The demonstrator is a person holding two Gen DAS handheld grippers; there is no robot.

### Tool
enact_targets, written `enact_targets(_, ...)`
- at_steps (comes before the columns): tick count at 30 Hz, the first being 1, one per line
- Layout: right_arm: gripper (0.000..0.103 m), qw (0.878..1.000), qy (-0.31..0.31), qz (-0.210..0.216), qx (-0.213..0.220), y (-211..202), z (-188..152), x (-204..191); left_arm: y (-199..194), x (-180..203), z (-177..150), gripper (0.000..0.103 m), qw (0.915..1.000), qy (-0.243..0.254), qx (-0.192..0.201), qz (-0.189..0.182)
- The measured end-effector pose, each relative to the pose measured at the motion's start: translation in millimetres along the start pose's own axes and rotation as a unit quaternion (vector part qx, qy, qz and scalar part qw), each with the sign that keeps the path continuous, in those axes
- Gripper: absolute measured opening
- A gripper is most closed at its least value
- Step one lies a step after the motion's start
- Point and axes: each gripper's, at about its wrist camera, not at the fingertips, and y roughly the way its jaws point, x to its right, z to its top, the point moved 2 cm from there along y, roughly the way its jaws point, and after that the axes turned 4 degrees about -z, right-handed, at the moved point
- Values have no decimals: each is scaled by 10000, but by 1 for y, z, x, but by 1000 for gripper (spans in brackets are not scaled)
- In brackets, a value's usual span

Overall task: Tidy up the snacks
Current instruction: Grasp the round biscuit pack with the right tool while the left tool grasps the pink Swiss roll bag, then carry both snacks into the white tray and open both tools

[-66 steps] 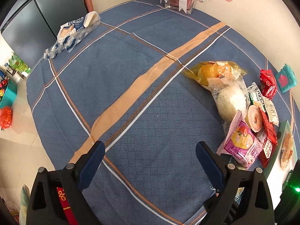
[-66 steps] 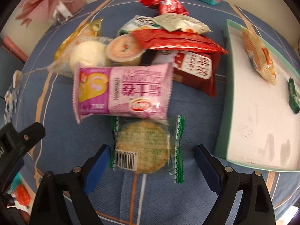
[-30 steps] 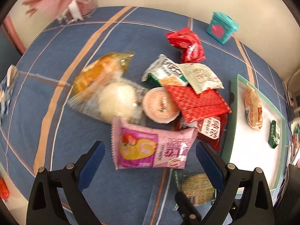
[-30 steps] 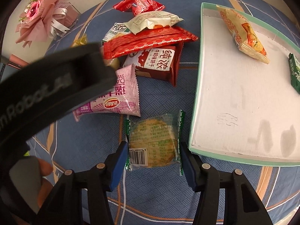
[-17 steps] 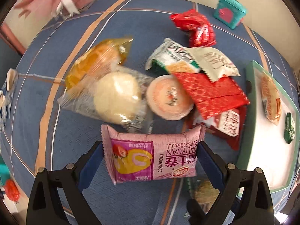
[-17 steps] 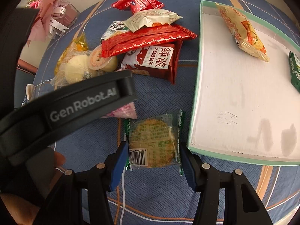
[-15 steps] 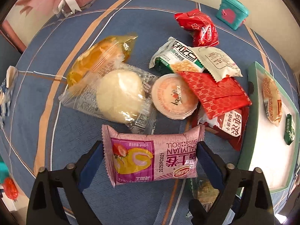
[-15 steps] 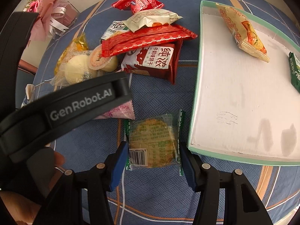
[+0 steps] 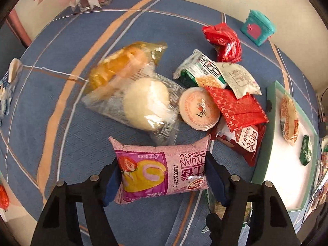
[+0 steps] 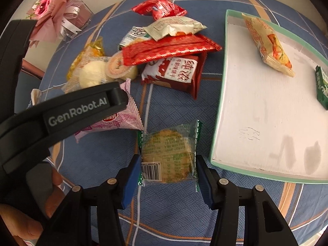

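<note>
My left gripper (image 9: 164, 181) is shut on a pink Swiss roll packet (image 9: 162, 172), its blue pads pressing both ends. The packet also shows in the right wrist view (image 10: 114, 121), partly behind the left gripper's black body (image 10: 67, 112). My right gripper (image 10: 167, 181) is shut on a round biscuit in a clear green-edged wrapper (image 10: 168, 155) on the blue cloth. A pile of snacks lies beyond: a white bun (image 9: 146, 104), an orange bun (image 9: 121, 65), a jelly cup (image 9: 198, 109), red packets (image 9: 235, 108).
A teal-rimmed white tray (image 10: 217, 123) stands at the right, holding an orange snack bag (image 10: 266, 43) and a green packet (image 10: 321, 86). A teal box (image 9: 258, 27) and a pink bouquet (image 10: 53, 8) stand at the table's far edge. A red wrapper (image 9: 223, 41) lies beyond the pile.
My left gripper swung from the bare cloth to the snack pile and closed on the pink Swiss roll packet. My right gripper closed on the biscuit packet and stayed put.
</note>
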Motion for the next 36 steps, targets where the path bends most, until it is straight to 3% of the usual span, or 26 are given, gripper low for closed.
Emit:
enact_targets(11, 55, 9973, 100, 364, 634, -61, -13, 8, -79, -28, -5, 75, 9947, -466, 891, -236)
enact_targets(16, 55, 9948, 189, 463, 888, -87, -21, 14, -92, -32, -10, 75, 9906, -717, 1155, -116)
enact_targets(22, 55, 9945, 447, 307, 892, -97, -22, 34, -77, -20, -3, 75, 9885, -842, 1257, 15)
enact_targets(29, 55, 9903, 1124, -48, 821, -88, -11, 65, -68, 8, -9, 75, 9914, -592, 1171, -23)
enact_targets(36, 55, 9766, 1953, -430, 795, -89, -10, 109, -57, 67, -22, 75, 9945, 91, 1042, -98)
